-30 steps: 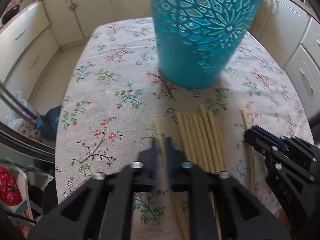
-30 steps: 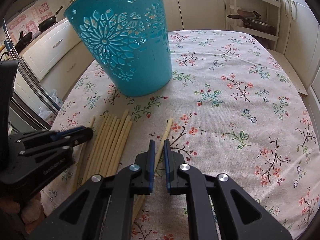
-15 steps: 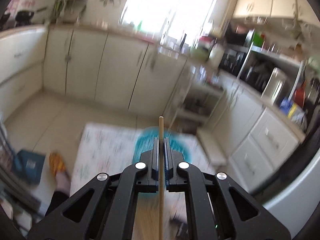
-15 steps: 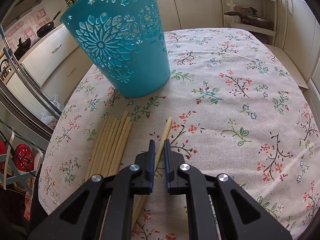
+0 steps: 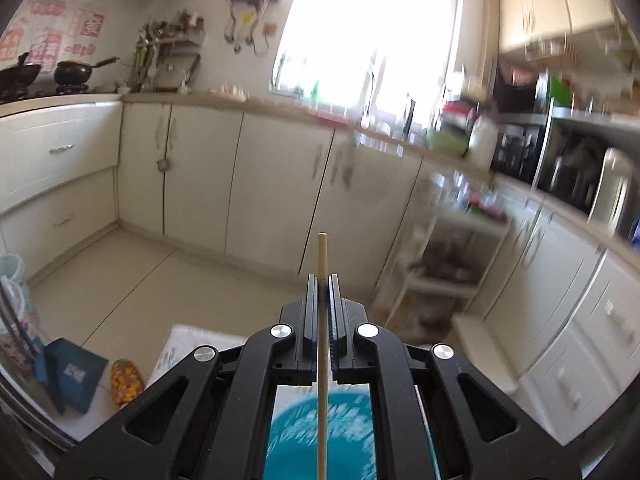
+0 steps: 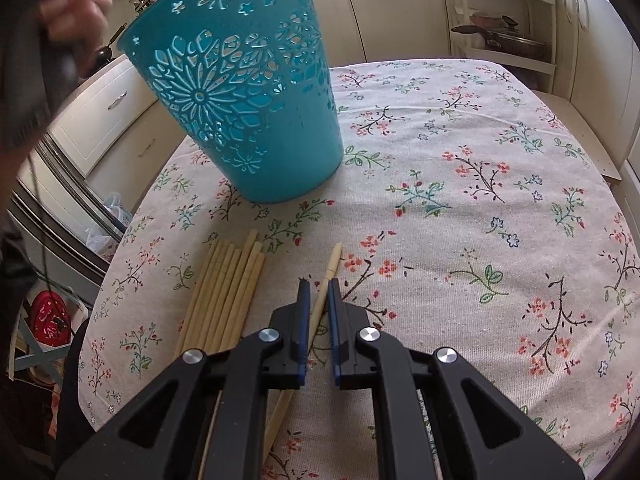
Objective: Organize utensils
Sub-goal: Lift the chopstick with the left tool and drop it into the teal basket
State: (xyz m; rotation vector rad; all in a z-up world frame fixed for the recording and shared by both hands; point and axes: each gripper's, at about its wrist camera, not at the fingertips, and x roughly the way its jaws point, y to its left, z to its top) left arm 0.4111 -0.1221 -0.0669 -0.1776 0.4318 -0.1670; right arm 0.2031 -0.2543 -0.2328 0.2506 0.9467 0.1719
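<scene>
The left gripper [image 5: 322,280] is clamping a single chopstick [image 5: 322,360], its jaws pressed together on the shaft. The stick is running upright between them, its tip poking past the fingertips, and it is hanging above the teal openwork basket [image 6: 244,92], whose blurred top is showing below the jaws in the left wrist view.

The right gripper [image 6: 318,286] is pointing down at the floral tablecloth [image 6: 460,200] near its front edge, jaws nearly together around a loose chopstick [image 6: 330,276] lying on the cloth; whether the pads are pressing it I cannot tell. A bundle of chopsticks [image 6: 228,292] is lying just left of it, between the basket and the front edge. A hand [image 6: 76,4] is showing blurred at the upper left.
</scene>
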